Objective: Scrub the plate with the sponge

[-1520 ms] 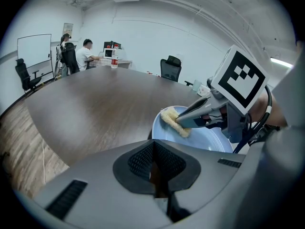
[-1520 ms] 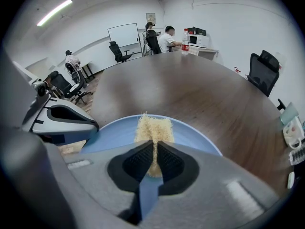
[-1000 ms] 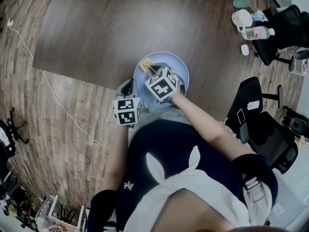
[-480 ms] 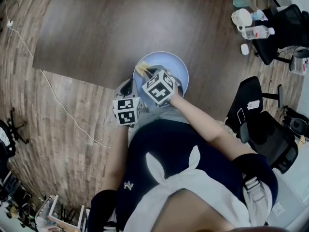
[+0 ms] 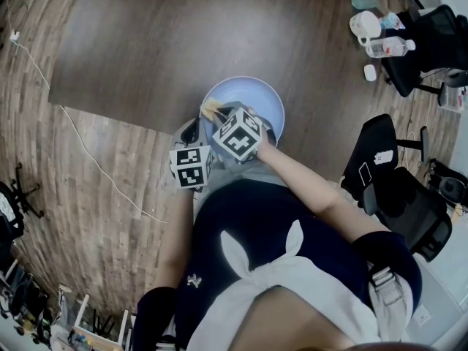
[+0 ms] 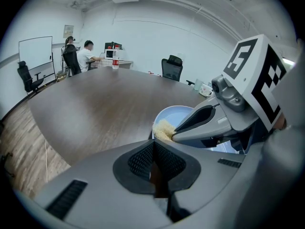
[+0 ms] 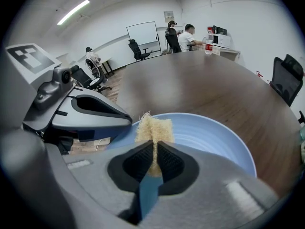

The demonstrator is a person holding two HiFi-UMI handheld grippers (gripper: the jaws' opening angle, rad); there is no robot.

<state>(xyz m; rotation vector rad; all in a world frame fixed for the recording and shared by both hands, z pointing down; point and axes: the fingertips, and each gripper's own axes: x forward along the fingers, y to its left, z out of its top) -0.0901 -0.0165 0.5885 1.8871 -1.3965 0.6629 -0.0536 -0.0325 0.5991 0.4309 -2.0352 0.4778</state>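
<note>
A light blue plate (image 5: 254,96) sits on the dark table near its front edge. My right gripper (image 5: 219,117) is shut on a tan sponge (image 5: 213,109) and holds it against the plate's left side. In the right gripper view the sponge (image 7: 153,127) sticks out past the jaws (image 7: 154,148) over the plate (image 7: 209,137). My left gripper (image 5: 196,132) is shut with nothing between its jaws (image 6: 153,147), its tips just at the plate's near-left rim (image 6: 159,120). Whether they touch the rim is hidden. The sponge (image 6: 163,130) also shows there.
The brown table (image 5: 161,42) stretches away beyond the plate. Black office chairs (image 5: 395,189) stand to the right, with a jug and bottles (image 5: 380,39) behind them. A white cable (image 5: 88,152) runs along the wooden floor at the left. People sit at a far desk (image 6: 88,56).
My right gripper has slid the sponge leftward and nearer across the plate, from its upper left part to its left edge. The left gripper and plate have stayed put.
</note>
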